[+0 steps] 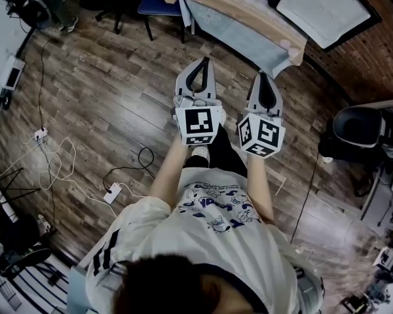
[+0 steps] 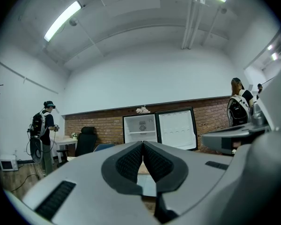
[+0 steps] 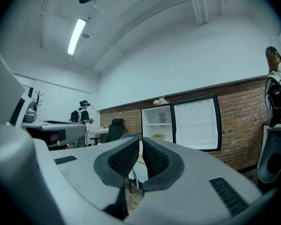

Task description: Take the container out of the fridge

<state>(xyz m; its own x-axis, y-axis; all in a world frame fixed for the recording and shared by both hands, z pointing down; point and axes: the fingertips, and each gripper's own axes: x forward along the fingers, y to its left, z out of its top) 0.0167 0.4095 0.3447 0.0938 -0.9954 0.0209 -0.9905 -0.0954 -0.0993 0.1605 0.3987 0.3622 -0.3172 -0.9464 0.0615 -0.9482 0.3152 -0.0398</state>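
Observation:
An open white fridge (image 2: pixel 140 128) stands against the brick wall, its door (image 2: pixel 177 129) swung to the right. From the right gripper view the fridge (image 3: pixel 158 124) shows a small yellowish container (image 3: pixel 158 136) on a lower shelf. Both grippers are far from the fridge, held side by side over the wood floor. My left gripper (image 1: pixel 200 67) has its jaws pressed together with nothing in them, as the left gripper view (image 2: pixel 143 145) shows too. My right gripper (image 1: pixel 262 78) is likewise shut and empty (image 3: pixel 141 143).
A table (image 1: pixel 249 18) with a wooden edge and pale cloth stands between me and the fridge. Cables and a power strip (image 1: pixel 111 191) lie on the floor at left. A black chair (image 1: pixel 357 133) is at right. A person (image 2: pixel 43 130) stands far left, another person (image 2: pixel 239 109) at right.

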